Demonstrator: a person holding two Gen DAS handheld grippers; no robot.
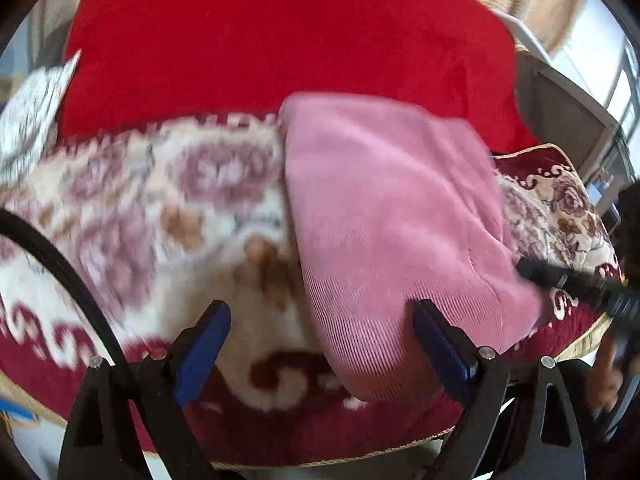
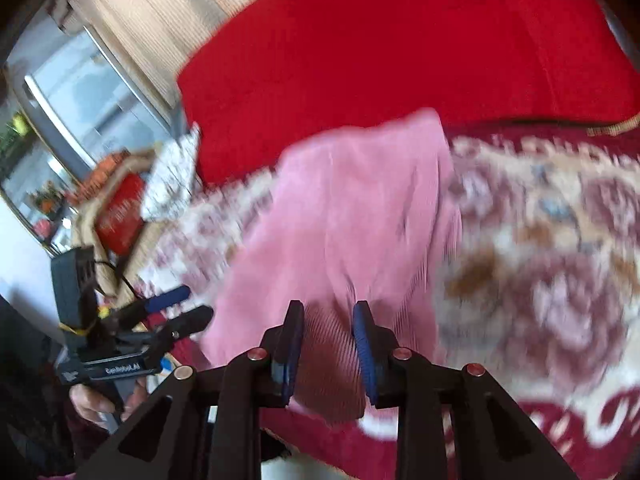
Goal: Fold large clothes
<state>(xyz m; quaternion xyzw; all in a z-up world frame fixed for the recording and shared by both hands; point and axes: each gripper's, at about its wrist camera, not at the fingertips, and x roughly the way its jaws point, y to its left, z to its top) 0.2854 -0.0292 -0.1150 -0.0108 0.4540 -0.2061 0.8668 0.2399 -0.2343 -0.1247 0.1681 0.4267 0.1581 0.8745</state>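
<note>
Pink garment point(image 1: 392, 216): a ribbed pink cloth, folded into a thick pad, lying on the floral cushion cover point(image 1: 168, 200); both views are smeared by motion, so the edges are soft.

Left gripper point(image 1: 320, 320): fingers spread wide, nothing between the pads. The garment's near left edge crosses the gap between them; its near corner lies just ahead of the right-hand finger point(image 1: 436, 340) and looks to meet it, though contact cannot be told. The left-hand finger point(image 1: 208, 340) stands over bare patterned cover, apart from the cloth.

Right gripper point(image 2: 328, 320): fingers partly closed, a narrow gap left, with a ridge of the pink garment point(image 2: 344, 216) bunched up between the blue pads. Whether the pads truly squeeze it cannot be told through the blur. The rest of the cloth runs forward and away from the fingertips.

Other gripper in each view: in the left wrist view the right gripper's dark finger point(image 1: 576, 284) reaches in beside the garment's right edge; in the right wrist view the left gripper point(image 2: 176, 312) sits left of the cloth, fingers apart.

Red backrest cushion point(image 2: 400, 48): beyond the garment's far edge, well ahead of both pairs of fingers.
</note>
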